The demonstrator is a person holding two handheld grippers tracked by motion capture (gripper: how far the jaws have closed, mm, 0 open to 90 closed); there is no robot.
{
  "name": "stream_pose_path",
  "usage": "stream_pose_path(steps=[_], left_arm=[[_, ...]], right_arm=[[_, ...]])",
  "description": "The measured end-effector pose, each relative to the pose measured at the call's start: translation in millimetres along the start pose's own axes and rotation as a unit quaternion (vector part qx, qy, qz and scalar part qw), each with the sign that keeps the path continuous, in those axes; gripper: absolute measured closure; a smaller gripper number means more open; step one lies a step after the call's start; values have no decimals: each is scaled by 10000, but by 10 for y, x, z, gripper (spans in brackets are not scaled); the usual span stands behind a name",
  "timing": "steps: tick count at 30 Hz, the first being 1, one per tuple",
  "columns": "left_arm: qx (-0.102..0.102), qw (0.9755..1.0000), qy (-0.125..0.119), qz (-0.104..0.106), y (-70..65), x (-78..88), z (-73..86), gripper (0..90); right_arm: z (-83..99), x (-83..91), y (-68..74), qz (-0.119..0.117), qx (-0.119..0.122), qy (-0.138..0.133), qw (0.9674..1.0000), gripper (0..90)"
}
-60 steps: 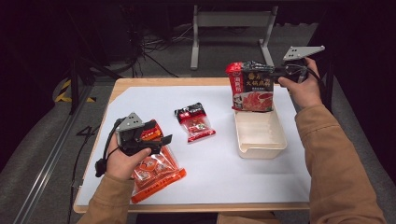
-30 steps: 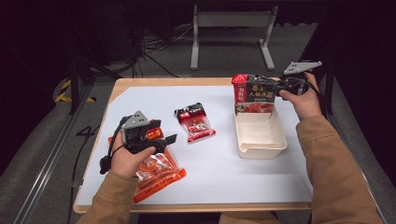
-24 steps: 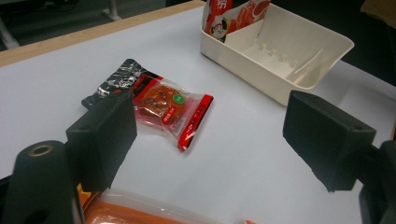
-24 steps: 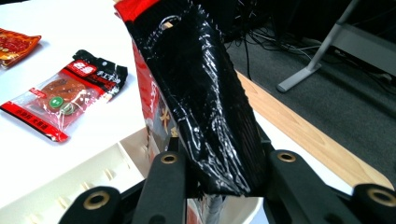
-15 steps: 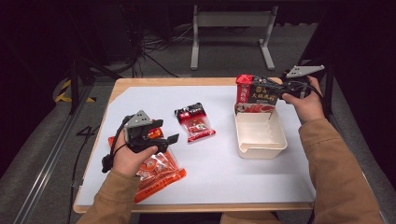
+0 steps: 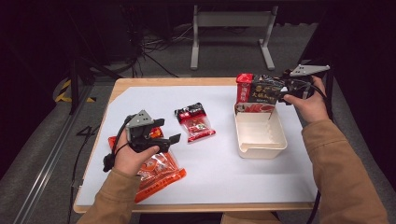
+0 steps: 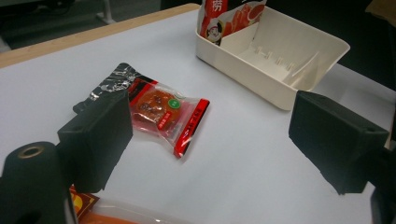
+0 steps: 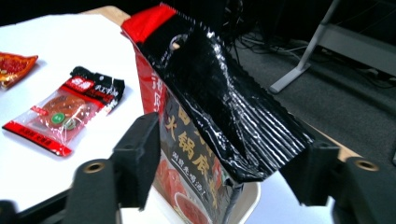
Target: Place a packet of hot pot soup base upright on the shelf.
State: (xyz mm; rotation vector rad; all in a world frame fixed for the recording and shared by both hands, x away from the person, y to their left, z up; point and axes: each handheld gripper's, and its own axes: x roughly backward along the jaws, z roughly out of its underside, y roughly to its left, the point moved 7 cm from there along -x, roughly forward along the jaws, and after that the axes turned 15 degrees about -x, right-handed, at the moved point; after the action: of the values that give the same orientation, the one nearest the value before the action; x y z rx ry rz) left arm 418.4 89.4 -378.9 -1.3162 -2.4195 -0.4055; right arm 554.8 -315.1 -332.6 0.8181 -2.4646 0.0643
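Letting the soup-base pouch stand in the far end of the bin

My right claw (image 8: 224,186) has just been opening, and its pads are standing apart on either side of the tall black-and-red foil soup-base pouch (image 6: 254,93), which is leaning upright in the far end of the cream plastic divided bin (image 6: 261,140) on the worktop's right. I am judging the pouch light, crinkly, slippery and floppy, best pinched at its crimped top seam. Its bottom is hidden behind the bin wall, so I cannot tell how it is seated. My left claw (image 7: 210,140) is gaping empty near the left.
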Motion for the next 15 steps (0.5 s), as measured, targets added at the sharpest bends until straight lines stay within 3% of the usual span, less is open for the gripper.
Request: stream_pose_path(steps=[10,15], left_arm=[[-31,10000,-19,-56,24,2,12,122],[-22,10000,-6,-50,33,7,20,121]], right_arm=[[-111,245,-2,175,58,-275,9995,291],[-197,415,84,119,92,-420,9990,285]])
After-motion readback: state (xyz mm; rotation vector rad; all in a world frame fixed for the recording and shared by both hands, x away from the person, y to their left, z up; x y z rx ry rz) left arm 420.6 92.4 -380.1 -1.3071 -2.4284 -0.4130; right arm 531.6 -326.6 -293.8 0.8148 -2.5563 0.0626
